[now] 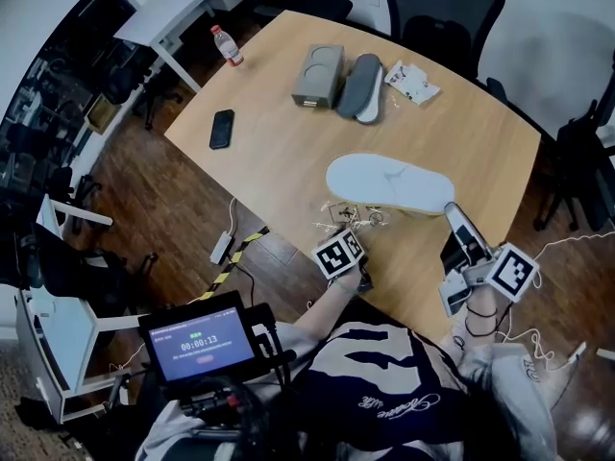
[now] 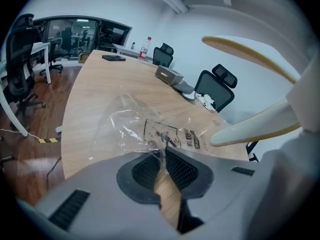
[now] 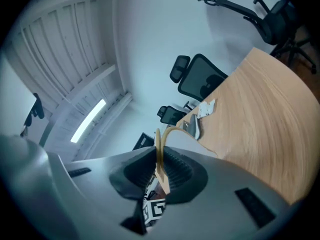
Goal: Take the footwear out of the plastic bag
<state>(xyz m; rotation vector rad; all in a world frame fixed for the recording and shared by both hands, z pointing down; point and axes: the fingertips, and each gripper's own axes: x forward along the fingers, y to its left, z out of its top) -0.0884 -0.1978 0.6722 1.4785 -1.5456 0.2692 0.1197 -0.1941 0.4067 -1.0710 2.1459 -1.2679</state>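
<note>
My left tongs are clenched on the clear plastic bag, crumpled on the pale wooden table. My right tongs grip the white slipper by its edge, just beside the bag. Office chairs ring the table, over a dark wood floor.

The plastic bag is thin clear film, glossy and crinkled, with dark print; the footwear shows a smooth, matt, off-white sole with a cream edge. The table has a light wood-grain top with a dull satin finish, and the floor is darker, slightly shiny wood planking. The left tool and the right tool are matt grey plastic with dark, finely ribbed rubbery pads.
</note>
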